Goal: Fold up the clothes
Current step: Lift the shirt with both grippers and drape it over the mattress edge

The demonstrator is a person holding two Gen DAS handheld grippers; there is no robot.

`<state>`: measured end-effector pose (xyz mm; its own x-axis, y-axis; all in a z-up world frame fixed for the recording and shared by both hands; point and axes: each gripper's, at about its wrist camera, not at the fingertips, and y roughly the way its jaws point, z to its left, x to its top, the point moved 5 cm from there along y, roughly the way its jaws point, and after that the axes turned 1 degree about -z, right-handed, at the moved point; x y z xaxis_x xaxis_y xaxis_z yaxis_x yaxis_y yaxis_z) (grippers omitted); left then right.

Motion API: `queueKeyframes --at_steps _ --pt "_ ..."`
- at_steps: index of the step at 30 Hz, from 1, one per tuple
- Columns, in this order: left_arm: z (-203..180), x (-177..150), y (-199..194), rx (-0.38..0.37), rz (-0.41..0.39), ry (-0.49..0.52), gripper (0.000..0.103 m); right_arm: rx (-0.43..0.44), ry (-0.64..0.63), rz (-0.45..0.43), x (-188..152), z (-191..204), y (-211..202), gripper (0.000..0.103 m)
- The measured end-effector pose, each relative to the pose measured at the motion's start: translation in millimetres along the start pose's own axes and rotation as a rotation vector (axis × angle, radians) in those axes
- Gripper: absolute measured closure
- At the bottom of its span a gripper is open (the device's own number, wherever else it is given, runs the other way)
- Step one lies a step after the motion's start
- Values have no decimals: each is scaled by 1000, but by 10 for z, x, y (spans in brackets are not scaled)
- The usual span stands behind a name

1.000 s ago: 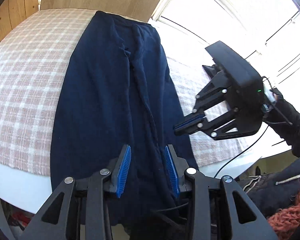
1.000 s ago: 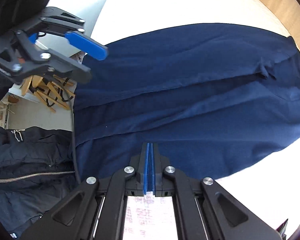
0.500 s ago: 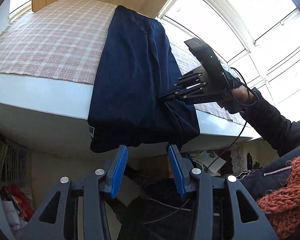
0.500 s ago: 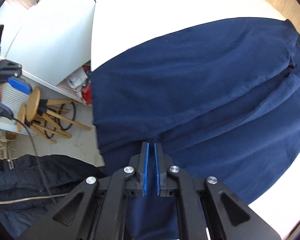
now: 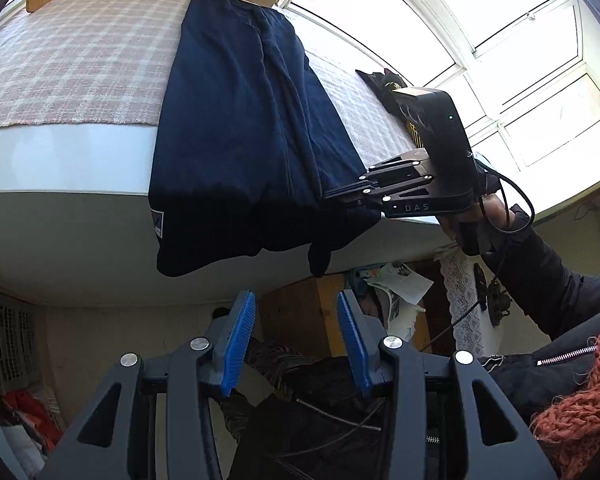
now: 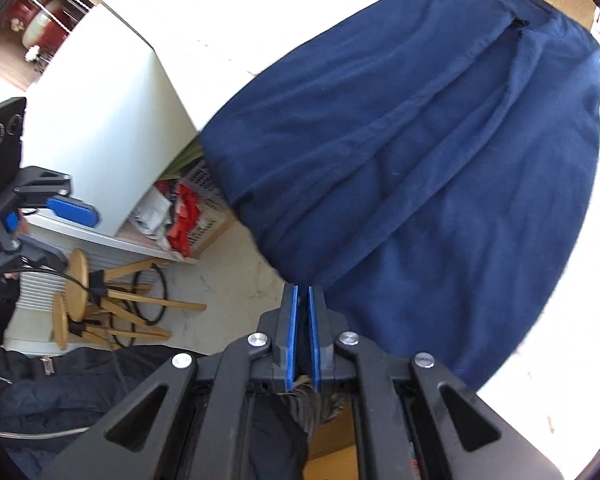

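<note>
A navy garment (image 5: 240,120) lies lengthwise on the plaid-covered table (image 5: 80,72), its near end hanging over the white front edge. My right gripper (image 5: 332,196) reaches in from the right and is shut on the hanging right edge of the cloth. In the right wrist view the garment (image 6: 420,160) meets the tips of the right gripper (image 6: 301,292), whose pads stand only a sliver apart. My left gripper (image 5: 296,340) is open and empty, below the table edge and short of the hanging hem. The right wrist view also catches the left gripper (image 6: 44,216) at the far left.
Wooden stools (image 6: 80,292) and a basket of clothes (image 6: 196,216) stand on the floor beside a white cabinet (image 6: 100,140). Large windows (image 5: 500,40) rise behind the table. A person's dark sleeve (image 5: 560,280) and an orange knit (image 5: 580,420) fill the lower right.
My left gripper drew back from over the garment to below the table edge. My right gripper moved to the hanging right edge of the cloth, and its pads parted slightly.
</note>
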<state>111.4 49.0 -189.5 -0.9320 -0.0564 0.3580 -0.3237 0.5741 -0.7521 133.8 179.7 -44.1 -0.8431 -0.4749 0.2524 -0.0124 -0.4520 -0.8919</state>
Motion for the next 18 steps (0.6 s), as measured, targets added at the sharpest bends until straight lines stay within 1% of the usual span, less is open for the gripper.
queueKeyframes --at_steps 1,2,4,6,8,9,11,13,14,16,18 --pt "-12 24 38 2 4 14 62 6 -21 15 6 -31 19 95" --pt "-24 49 78 5 7 29 61 -6 -22 14 32 -141 39 95" --pt "-75 115 185 5 10 57 59 -7 50 -18 19 -292 -49 95" --pt "-176 165 335 -29 27 85 59 -45 108 -60 -24 -404 -44 95" --pt "-291 195 488 -57 51 111 59 -124 117 -74 1 -516 -39 95" --pt "-342 200 546 -70 62 122 59 -141 115 -80 55 -604 -68 95" --pt "-415 208 615 -87 74 134 59 -159 103 -89 215 -701 16 95" --pt "-448 217 645 -96 83 138 59 -175 67 -83 397 -635 278 95" --pt "-443 217 641 -94 83 137 59 -180 50 -71 522 -552 603 95" --pt "-426 213 623 -87 80 131 59 -181 14 -70 650 -422 1013 95" --pt "-398 206 597 -78 75 121 59 -129 4 -73 771 -364 1111 95"
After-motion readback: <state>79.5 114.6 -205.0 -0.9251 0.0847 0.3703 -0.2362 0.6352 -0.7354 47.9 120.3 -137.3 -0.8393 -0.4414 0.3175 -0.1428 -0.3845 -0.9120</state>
